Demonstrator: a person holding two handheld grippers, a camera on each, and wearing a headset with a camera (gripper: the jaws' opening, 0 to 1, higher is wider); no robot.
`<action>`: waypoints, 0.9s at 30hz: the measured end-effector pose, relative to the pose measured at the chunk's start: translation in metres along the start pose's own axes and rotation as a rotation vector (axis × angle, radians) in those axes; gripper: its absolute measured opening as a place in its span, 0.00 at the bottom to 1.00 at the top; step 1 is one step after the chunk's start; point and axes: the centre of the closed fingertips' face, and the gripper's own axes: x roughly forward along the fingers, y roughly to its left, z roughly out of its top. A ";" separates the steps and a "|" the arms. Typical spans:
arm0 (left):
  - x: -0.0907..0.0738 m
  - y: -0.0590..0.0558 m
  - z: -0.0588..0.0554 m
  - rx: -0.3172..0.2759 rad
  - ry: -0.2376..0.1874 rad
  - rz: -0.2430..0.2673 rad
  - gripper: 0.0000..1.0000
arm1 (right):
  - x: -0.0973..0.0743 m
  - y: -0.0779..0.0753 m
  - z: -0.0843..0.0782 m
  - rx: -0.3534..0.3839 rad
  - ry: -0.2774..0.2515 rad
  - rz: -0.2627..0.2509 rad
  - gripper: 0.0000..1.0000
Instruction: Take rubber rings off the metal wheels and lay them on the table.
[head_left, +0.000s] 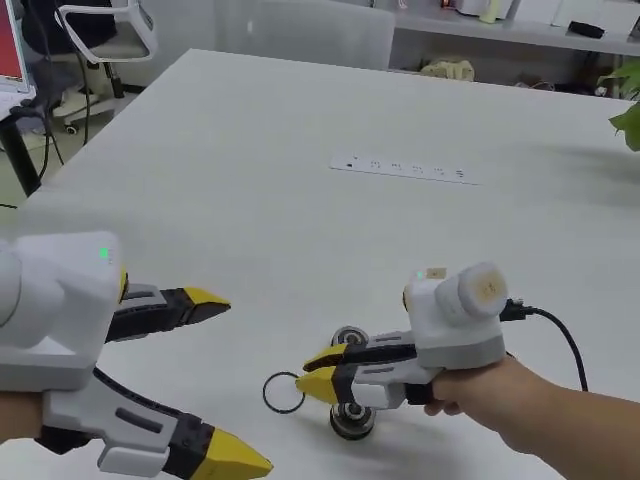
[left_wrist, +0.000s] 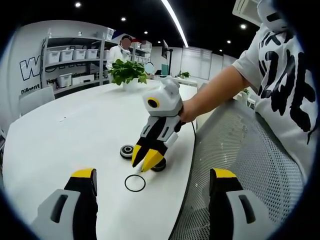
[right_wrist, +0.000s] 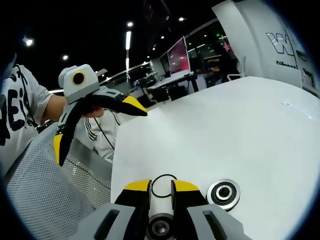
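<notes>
You are at a big white table (head_left: 300, 220) in an office room. It is smooth and bare but for a power strip (head_left: 405, 168) further out. One black rubber ring (head_left: 265, 393) lies flat on the table, just past the tips of your right gripper (head_left: 322, 372). That gripper is almost closed, with only a thin gap, and I see nothing pinched in it. Two metal wheels sit by it: the far wheel (head_left: 350, 338) just behind the jaws and the near wheel (head_left: 352, 420) down under them. Your left gripper (head_left: 225, 380) is wide open and holds nothing, off to the side of the wheels.

The rings look thin, soft and stretchy, so hook one at its edge and peel it off. The wheels look small, hard and heavy for their size. They may roll or slide on the slick top, so pin one down first.
</notes>
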 end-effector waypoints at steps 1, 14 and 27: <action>0.001 0.000 0.000 0.000 0.001 -0.002 0.92 | -0.002 0.000 0.000 0.001 -0.004 0.000 0.14; 0.007 -0.002 0.002 0.018 0.016 -0.021 0.91 | -0.022 0.003 0.011 -0.011 -0.069 -0.005 0.22; 0.013 -0.004 0.001 0.021 0.031 -0.035 0.89 | -0.042 0.000 0.012 -0.032 -0.084 -0.021 0.26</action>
